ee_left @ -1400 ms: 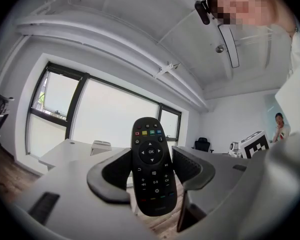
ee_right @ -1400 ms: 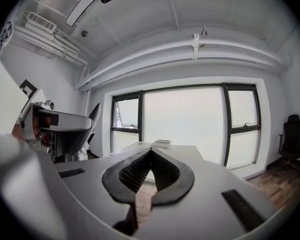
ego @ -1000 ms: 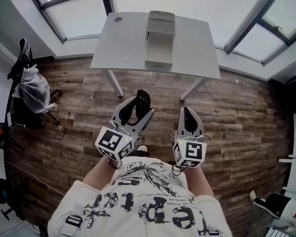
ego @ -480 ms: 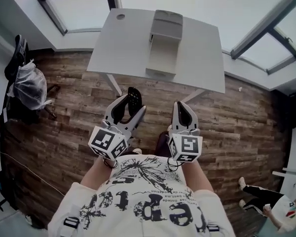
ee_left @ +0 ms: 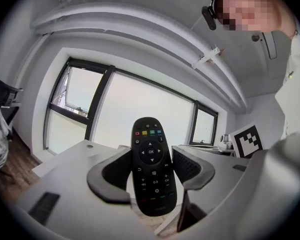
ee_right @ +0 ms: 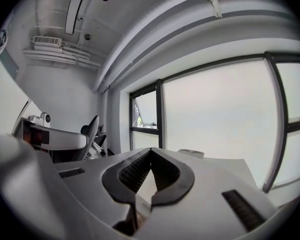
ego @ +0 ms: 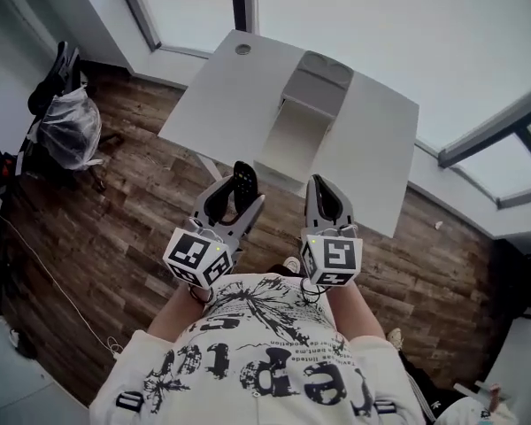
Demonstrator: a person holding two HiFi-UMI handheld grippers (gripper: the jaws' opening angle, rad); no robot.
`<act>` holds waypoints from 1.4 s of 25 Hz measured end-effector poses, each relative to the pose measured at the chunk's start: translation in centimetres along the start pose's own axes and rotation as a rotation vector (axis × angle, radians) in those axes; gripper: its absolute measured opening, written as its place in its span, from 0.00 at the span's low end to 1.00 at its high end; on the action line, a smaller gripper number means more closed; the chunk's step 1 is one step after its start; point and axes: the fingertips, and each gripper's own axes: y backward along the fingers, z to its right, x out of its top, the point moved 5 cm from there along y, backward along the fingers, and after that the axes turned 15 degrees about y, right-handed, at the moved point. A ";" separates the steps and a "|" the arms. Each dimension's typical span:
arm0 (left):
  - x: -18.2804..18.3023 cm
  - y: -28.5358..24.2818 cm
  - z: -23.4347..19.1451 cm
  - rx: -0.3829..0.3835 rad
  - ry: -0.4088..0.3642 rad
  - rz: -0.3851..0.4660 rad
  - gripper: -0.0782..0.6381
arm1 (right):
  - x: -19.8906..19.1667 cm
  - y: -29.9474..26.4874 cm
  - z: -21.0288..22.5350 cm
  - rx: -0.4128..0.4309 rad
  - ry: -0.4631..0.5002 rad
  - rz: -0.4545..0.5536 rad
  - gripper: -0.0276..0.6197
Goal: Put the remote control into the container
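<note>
Head view: the table (ego: 214,96) and its container (ego: 311,104) stood nearer than a second before, so the approach was under way.

Left gripper view: the left gripper (ee_left: 151,150) clamped the remote control (ee_left: 152,179), jaws wide apart.

Right gripper view: the right gripper (ee_right: 150,151) was closed and empty.

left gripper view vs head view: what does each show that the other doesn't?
Left gripper view only: the button face of the remote control, coloured keys at its top. Head view only: the grey container standing open on the table, and the person's printed shirt. Both: the left gripper shut on the remote control, the white table, the windows.
</note>
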 end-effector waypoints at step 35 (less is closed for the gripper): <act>-7.4 -27.3 -11.3 -0.077 0.016 -0.592 0.48 | -9.0 -14.1 11.5 -0.199 -0.180 -0.302 0.05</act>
